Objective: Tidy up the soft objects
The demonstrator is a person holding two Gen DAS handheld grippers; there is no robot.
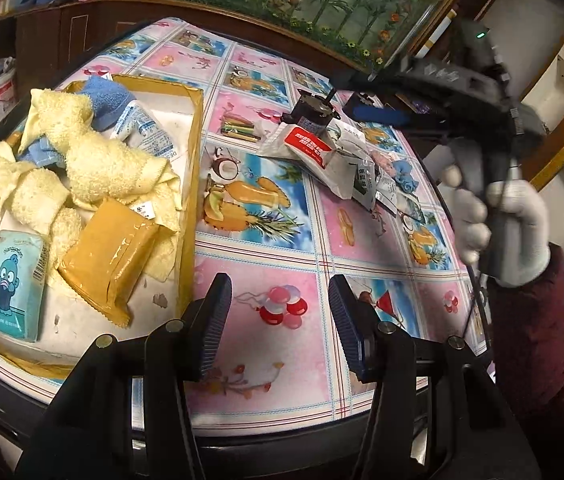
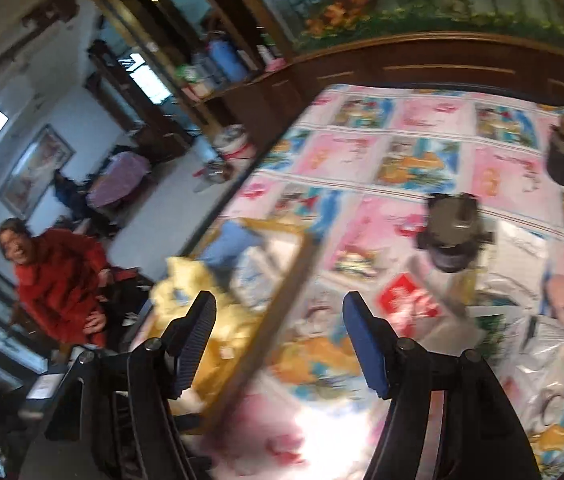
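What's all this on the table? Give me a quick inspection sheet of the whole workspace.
Surface: round table with fruit-print plastic cloth.
Job's things: shallow cardboard box holding yellow terry towels, blue cloth, tan sealed packet, teal cartoon tissue pack.
Clutter: loose red-and-white sachets, two small dark motors.
Grippers: left hand-held gripper open, empty; right hand-held gripper open, empty, in white-gloved hand.
Cables: nothing seen.
Surroundings: wooden cabinets, bamboo mural, seated person in red.

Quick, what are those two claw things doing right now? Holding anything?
Left gripper: open, holding nothing, above the tablecloth beside the box.
Right gripper: open, holding nothing, above the box's edge.
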